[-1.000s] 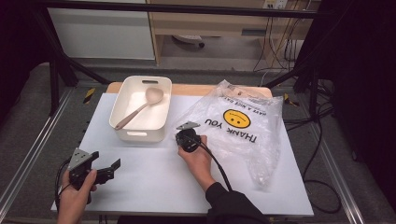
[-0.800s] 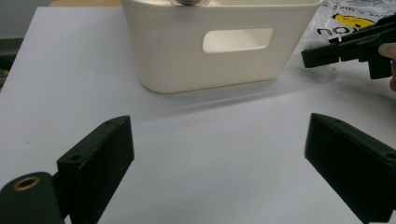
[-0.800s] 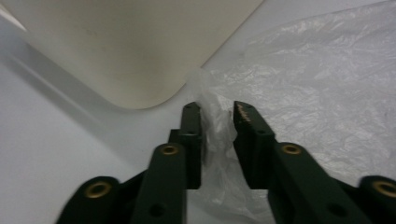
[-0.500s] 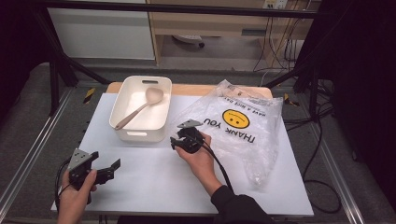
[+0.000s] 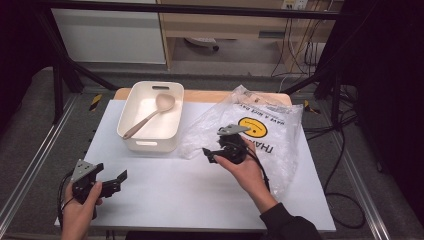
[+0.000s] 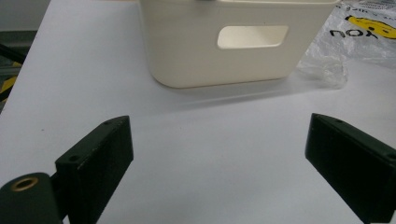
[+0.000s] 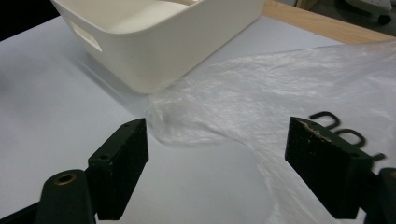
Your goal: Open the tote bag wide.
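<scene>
Right tongs (image 5: 212,154), jaws wide and empty, hover at the thin, limp, slippery clear plastic bag (image 5: 260,135) centre-frame; pinch its crumpled near edge; left tongs (image 5: 107,179) equally wide, empty.

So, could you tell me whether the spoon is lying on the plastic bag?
No, the spoon lies inside the bin, left of the bag.

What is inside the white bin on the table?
In the high view, the white bin holds a wooden spoon, lying diagonally with its bowl toward the far end. The bottom under the spoon is covered, so anything there cannot be seen.
</scene>
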The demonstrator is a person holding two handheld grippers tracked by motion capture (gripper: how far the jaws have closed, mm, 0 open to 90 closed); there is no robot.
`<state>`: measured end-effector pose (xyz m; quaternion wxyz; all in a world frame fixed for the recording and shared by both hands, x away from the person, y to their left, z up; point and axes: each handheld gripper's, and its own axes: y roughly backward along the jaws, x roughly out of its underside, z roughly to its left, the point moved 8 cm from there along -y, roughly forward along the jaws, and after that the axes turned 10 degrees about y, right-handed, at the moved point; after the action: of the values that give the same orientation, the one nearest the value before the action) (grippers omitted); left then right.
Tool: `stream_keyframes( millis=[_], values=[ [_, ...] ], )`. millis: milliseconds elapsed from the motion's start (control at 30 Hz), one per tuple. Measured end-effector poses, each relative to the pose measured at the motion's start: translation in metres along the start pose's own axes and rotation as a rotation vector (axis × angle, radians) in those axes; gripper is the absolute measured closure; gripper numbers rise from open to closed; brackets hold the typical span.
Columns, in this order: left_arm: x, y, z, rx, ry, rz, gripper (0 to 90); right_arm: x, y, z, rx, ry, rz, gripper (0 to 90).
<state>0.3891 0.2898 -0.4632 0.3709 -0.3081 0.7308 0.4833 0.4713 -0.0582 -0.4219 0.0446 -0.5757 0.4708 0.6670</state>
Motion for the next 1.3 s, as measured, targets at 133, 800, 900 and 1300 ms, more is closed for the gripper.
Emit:
stream_keyframes(
  millis=[133, 800, 900, 1300],
  values=[
    [0.000, 0.000, 0.000, 0.000, 0.000, 0.003, 7.3, 0.009, 0.017, -0.019, 0.015, 0.008, -0.020, 19.1],
    [0.001, -0.001, -0.002, 0.004, -0.013, 0.010, 7.3, 0.067, 0.013, -0.087, 0.061, -0.066, 0.059, 13.0],
    [0.001, -0.001, -0.002, 0.003, -0.012, 0.010, 7.3, 0.070, 0.002, -0.092, 0.067, -0.065, 0.066, 13.3],
    [0.002, -0.002, -0.003, 0.011, -0.010, 0.013, 7.3, 0.089, -0.015, -0.096, 0.053, -0.091, 0.136, 11.5]
  ],
)
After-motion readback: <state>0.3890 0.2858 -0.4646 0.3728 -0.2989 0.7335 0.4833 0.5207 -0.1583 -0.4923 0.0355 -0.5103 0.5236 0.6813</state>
